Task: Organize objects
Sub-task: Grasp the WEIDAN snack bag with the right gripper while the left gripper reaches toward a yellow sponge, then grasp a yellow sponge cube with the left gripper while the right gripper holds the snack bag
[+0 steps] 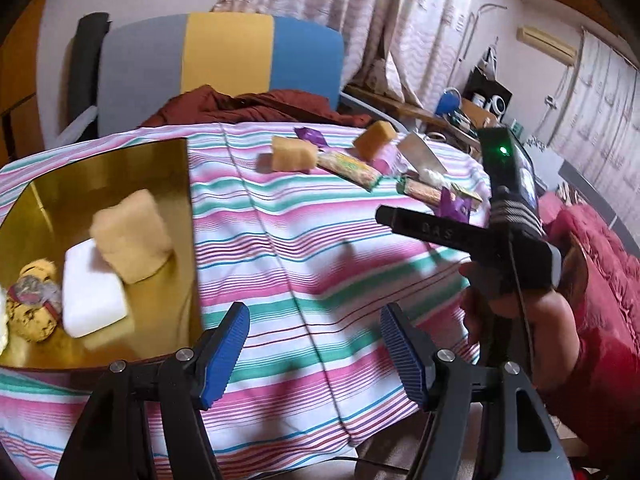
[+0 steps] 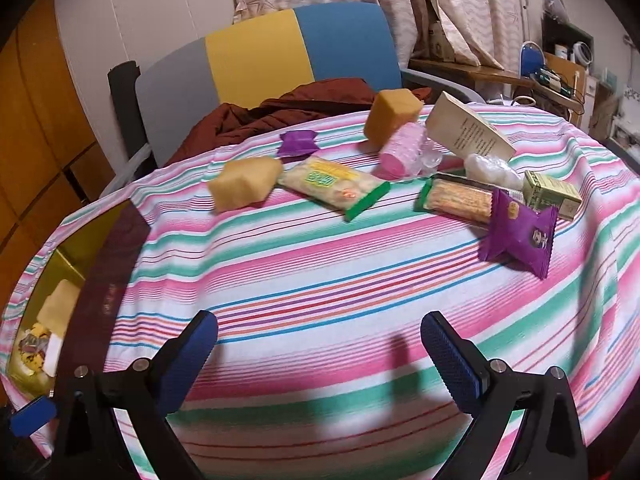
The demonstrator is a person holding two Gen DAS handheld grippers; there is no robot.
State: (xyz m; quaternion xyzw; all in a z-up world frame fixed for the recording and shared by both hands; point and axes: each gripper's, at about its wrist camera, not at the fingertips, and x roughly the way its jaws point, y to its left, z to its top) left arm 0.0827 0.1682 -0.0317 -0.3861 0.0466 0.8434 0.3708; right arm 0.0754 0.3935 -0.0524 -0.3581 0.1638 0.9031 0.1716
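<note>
A gold box (image 1: 176,184) sits at the left of the striped table and holds a tan sponge (image 1: 132,236), a white block (image 1: 94,288) and wrapped snacks (image 1: 34,300). My left gripper (image 1: 314,352) is open and empty just right of the box. My right gripper (image 2: 320,360) is open and empty over the table's near side. Farther on lie two tan sponges (image 2: 244,188) (image 2: 392,116), two snack bars (image 2: 336,188) (image 2: 458,200), two purple packets (image 2: 520,232) (image 2: 298,142), a pink roll (image 2: 400,152), a green carton (image 2: 550,194) and a cream box (image 2: 466,130).
A grey, yellow and blue chair (image 2: 264,60) with a maroon cloth (image 2: 288,110) stands behind the table. A cluttered shelf (image 2: 552,76) is at the back right. The right gripper's body and the hand holding it (image 1: 516,264) show at the right of the left wrist view.
</note>
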